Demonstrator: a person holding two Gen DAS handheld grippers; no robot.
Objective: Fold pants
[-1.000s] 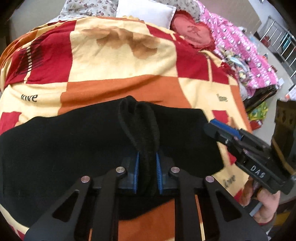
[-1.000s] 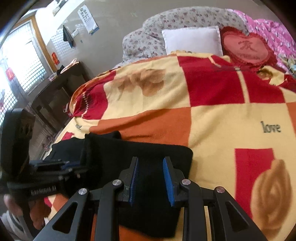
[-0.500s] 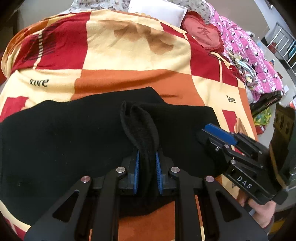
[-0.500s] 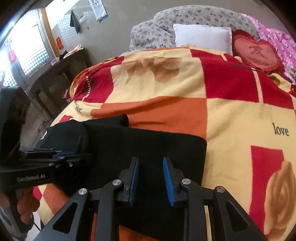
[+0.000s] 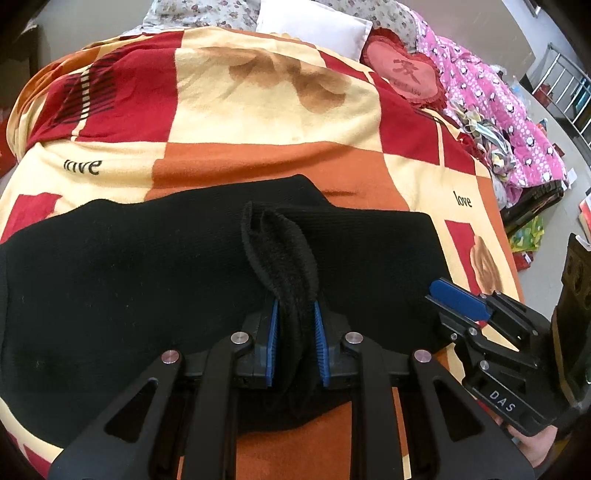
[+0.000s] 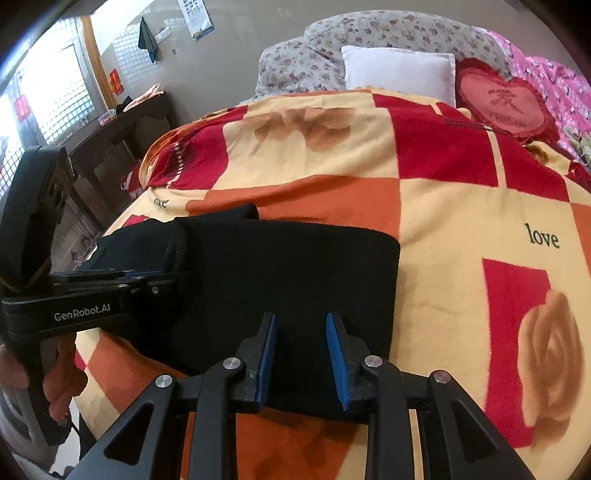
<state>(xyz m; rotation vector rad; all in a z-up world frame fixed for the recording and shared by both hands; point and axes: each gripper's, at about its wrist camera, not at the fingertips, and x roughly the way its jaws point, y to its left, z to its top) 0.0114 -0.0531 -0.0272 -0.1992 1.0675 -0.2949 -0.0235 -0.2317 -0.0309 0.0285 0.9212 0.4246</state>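
The left gripper (image 5: 295, 345) pinched a raised ridge of the black knit pants (image 5: 147, 280), its jaws just easing, likely to release the fold; the right gripper (image 6: 301, 354) hovered, spread, over their near-right edge on the checked blanket (image 6: 461, 206).

The black pants (image 5: 147, 280) run past the left edge of the left wrist view; their far end cannot be seen. The pinched fold of fabric (image 5: 291, 306) hides the inner faces of the left gripper (image 5: 295, 345). In the right wrist view, the left gripper's fingertips are lost against the dark cloth. The hand (image 6: 55, 376) on its handle is cut off by the picture's edge. The wall poster (image 6: 195, 16) is too small to read. The bedside clutter (image 5: 528, 236) is indistinct.
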